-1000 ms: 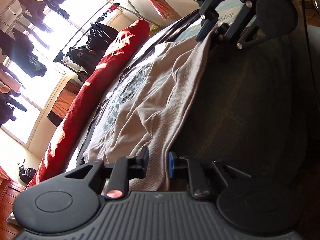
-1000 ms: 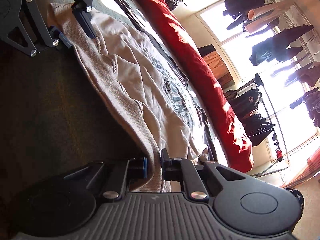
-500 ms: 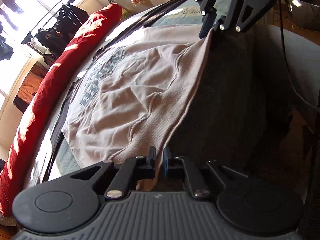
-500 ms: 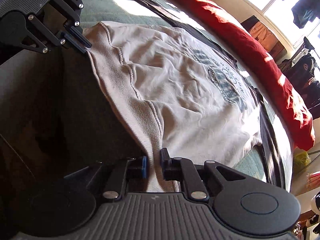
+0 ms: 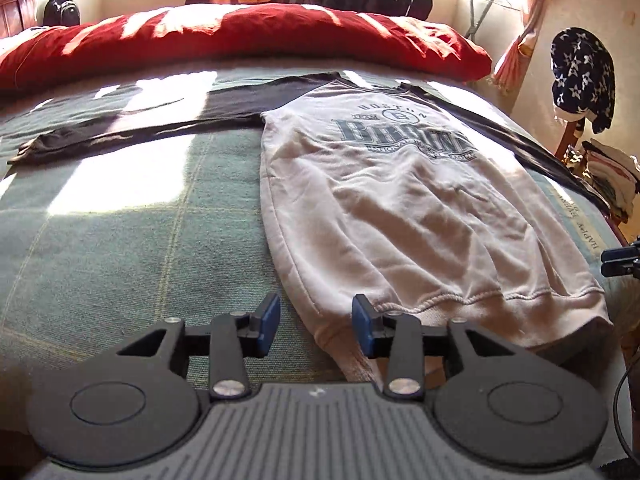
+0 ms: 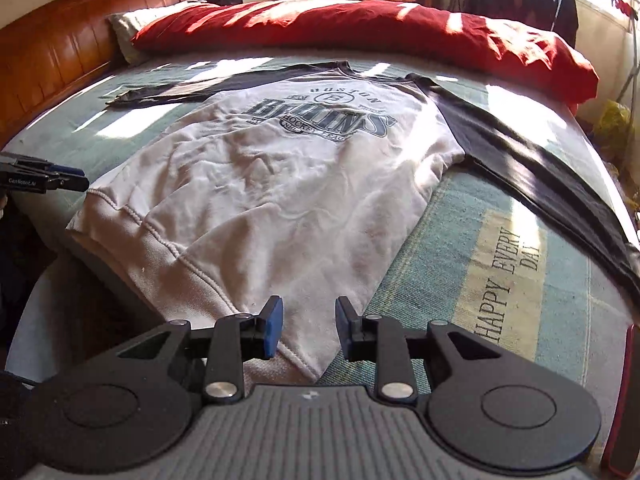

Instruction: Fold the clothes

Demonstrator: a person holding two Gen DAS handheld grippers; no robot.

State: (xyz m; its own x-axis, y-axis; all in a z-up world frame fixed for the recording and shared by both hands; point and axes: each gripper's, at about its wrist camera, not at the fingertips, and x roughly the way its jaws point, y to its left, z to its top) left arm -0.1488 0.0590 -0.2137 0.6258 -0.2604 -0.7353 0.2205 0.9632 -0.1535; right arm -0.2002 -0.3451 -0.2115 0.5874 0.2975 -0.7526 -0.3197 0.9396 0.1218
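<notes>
A cream sweatshirt (image 5: 404, 208) (image 6: 280, 184) with dark sleeves and a printed chest logo lies face up, spread flat on the green bed cover. Its hem hangs a little over the near bed edge. My left gripper (image 5: 315, 326) hovers over the hem's left corner, jaws opening, pads apart and off the cloth. My right gripper (image 6: 308, 328) hovers over the hem's right corner, jaws likewise opening, nothing pinched. The left sleeve (image 5: 120, 132) stretches out to the left, the right sleeve (image 6: 540, 176) to the right. Each gripper's tip shows at the edge of the other's view.
A red duvet (image 5: 240, 40) lies rolled along the bed's far side, by a wooden headboard (image 6: 60, 60). Clothes hang at the windows behind. A chair with a star-patterned cloth (image 5: 580, 72) and folded items stands right of the bed. The bed cover (image 6: 508, 276) carries printed words.
Both grippers let go of the sweatshirt's hem corners, opened, rolled upright and drew back and up. The sweatshirt now lies flat on the bed.
</notes>
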